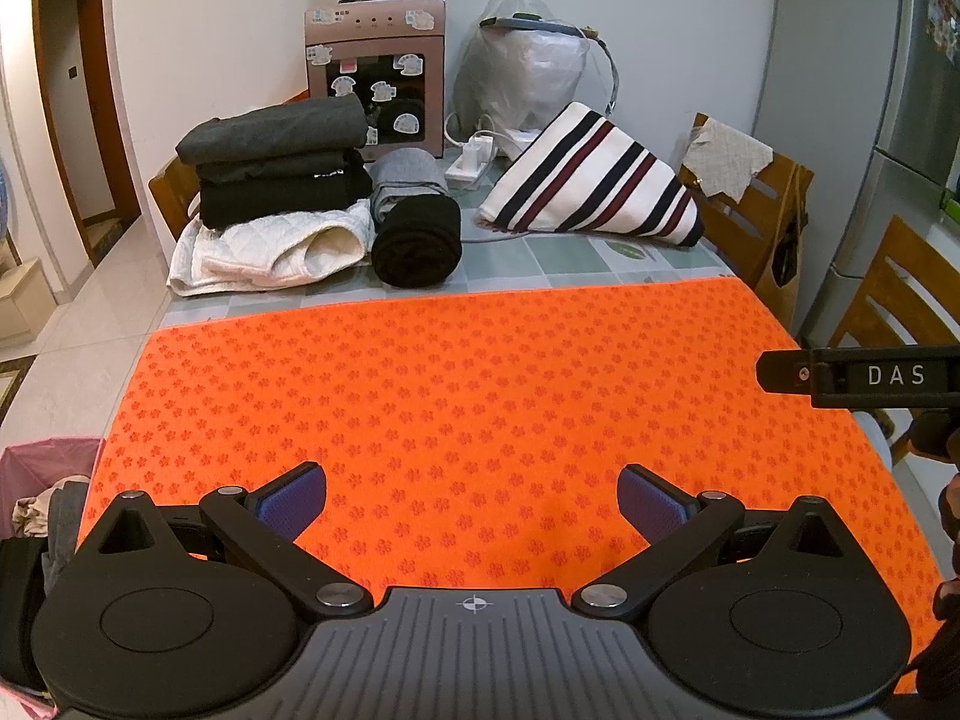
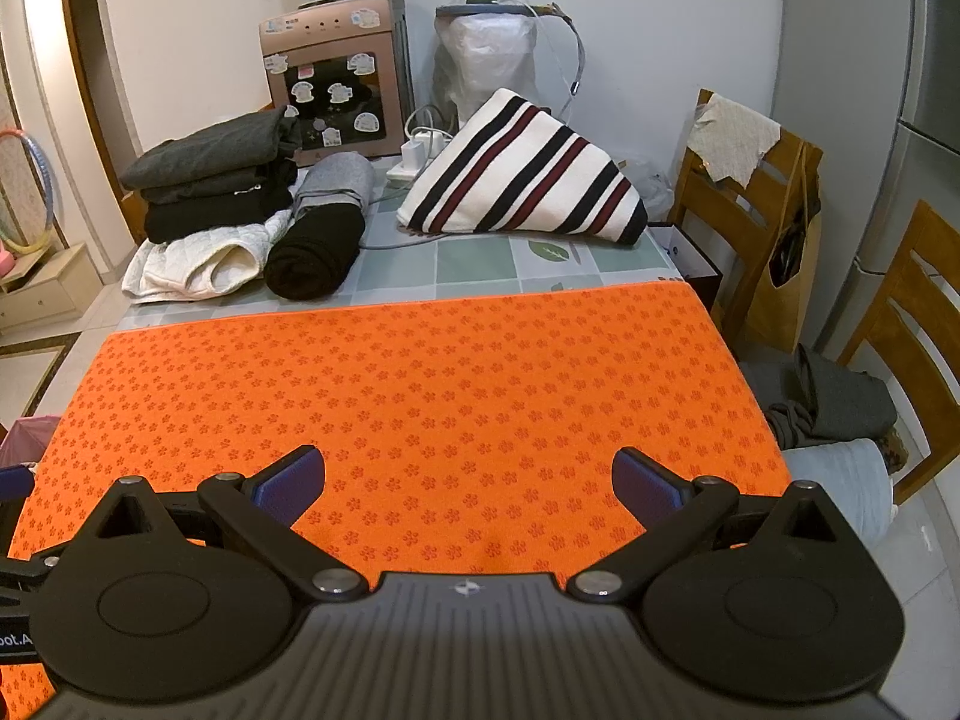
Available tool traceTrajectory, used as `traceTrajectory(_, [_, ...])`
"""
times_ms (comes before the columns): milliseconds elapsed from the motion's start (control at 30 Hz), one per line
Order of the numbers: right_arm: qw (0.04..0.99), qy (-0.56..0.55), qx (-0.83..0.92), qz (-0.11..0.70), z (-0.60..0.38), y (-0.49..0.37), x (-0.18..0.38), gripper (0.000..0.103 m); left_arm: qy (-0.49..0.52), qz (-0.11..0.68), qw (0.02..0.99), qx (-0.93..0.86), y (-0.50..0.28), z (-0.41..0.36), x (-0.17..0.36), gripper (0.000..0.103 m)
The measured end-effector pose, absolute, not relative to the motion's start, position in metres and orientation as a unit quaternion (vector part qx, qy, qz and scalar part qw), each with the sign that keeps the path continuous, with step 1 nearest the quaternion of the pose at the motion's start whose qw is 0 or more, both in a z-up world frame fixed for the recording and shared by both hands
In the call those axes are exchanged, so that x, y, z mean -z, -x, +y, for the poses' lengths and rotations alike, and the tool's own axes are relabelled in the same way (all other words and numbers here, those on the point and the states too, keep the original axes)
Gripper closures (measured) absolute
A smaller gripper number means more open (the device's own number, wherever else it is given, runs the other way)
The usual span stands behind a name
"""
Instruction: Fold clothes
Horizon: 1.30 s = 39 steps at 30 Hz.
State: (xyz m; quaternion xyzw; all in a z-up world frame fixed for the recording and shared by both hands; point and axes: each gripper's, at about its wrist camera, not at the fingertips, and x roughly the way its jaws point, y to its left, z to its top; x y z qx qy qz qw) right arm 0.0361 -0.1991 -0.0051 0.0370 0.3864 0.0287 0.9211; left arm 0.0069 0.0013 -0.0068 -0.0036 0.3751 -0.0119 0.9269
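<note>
An orange flower-patterned mat [image 1: 468, 372] [image 2: 408, 372] covers the near part of the table. My left gripper [image 1: 471, 501] is open and empty above its near edge. My right gripper [image 2: 468, 489] is open and empty above the mat too; part of it shows at the right of the left wrist view [image 1: 864, 375]. Behind the mat lie a stack of folded dark clothes [image 1: 276, 162] [image 2: 210, 180] on a white quilted garment [image 1: 270, 246] [image 2: 198, 261], a black roll [image 1: 417, 237] [image 2: 315, 252], a grey roll [image 1: 405, 177] [image 2: 336, 180] and a folded striped garment [image 1: 591, 180] [image 2: 522, 177].
A pink basket of clothes [image 1: 36, 498] stands at the left of the table. Grey and pale clothes [image 2: 834, 414] lie on a chair at the right. A water dispenser [image 1: 375, 72] [image 2: 336, 72], a plastic bag [image 1: 522, 66] and a power strip [image 1: 474, 159] stand at the back. Wooden chairs [image 1: 756, 204] line the right side.
</note>
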Motion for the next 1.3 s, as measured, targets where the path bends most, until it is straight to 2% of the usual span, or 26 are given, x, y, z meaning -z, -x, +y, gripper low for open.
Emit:
traceTrajectory(267, [0.922, -0.021, -0.026, 0.386, -0.210, -0.047, 0.007, 0.000, 0.010, 0.387, 0.922, 0.013, -0.021, 0.002, 0.013, 0.000])
traceTrajectory(433, [0.922, -0.021, -0.023, 0.386, -0.231, -0.084, 0.008, 0.000, 0.008, 0.396, 0.918, 0.004, -0.037, 0.007, 0.018, 0.000])
traceTrajectory(833, [0.930, -0.019, -0.027, 0.365, -0.287, -0.244, 0.014, 0.001, 0.013, 0.426, 0.904, -0.032, -0.091, 0.016, 0.033, 0.000])
traceTrajectory(1300, [0.933, 0.002, -0.018, 0.359, -0.333, -0.430, 0.085, 0.001, -0.004, 0.436, 0.899, -0.031, -0.136, 0.002, 0.034, 0.000])
